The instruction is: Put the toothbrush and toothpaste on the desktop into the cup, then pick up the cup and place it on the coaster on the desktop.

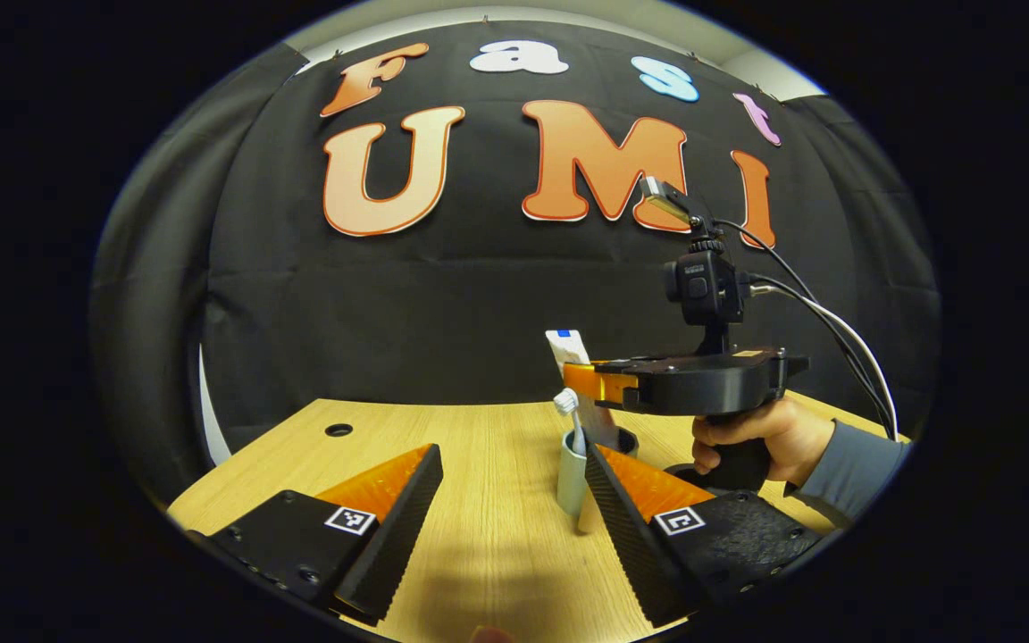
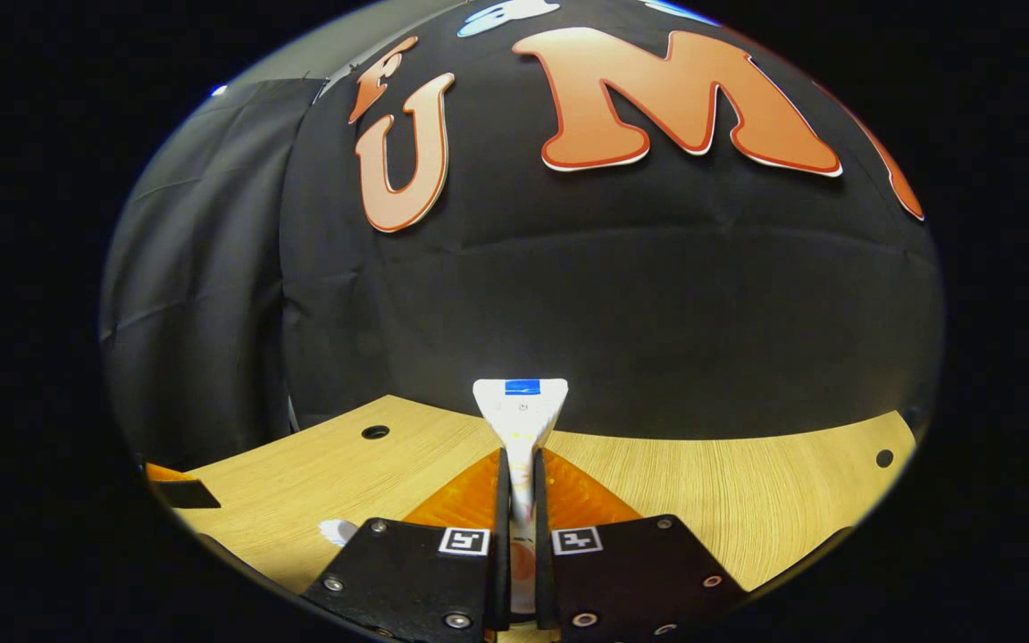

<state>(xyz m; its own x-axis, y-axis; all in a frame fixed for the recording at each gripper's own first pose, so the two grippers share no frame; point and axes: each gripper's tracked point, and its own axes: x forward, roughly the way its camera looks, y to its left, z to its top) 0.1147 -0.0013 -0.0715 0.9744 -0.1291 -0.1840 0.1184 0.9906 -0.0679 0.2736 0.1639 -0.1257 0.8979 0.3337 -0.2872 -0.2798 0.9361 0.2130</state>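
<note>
While the toothpaste [image 2: 521, 420] is pinched upright between both fingers of the right gripper [image 2: 520, 500], its flat crimped tail is seen standing above the fingertips, and the tube is judged to be light, soft and easily squashed, with a smooth skin that could slip if the hold were slackened. The hold is taken across the tube's flattened upper body, which is judged a sound place, since the round lower end is left free to enter the cup [image 1: 573, 478]. In the left gripper view the tube [image 1: 568, 346] is seen held just above the cup, its lower part hidden behind the toothbrush [image 1: 571, 413], which is already standing in the cup with its head up. Whether the tube's lower end has reached the rim cannot be told. The left gripper [image 1: 514, 500] is spread wide and holds nothing; the cup stands on the desk [image 1: 479, 446] just beyond its right finger. A dark coaster [image 1: 629, 439] is partly seen behind the cup.
</note>
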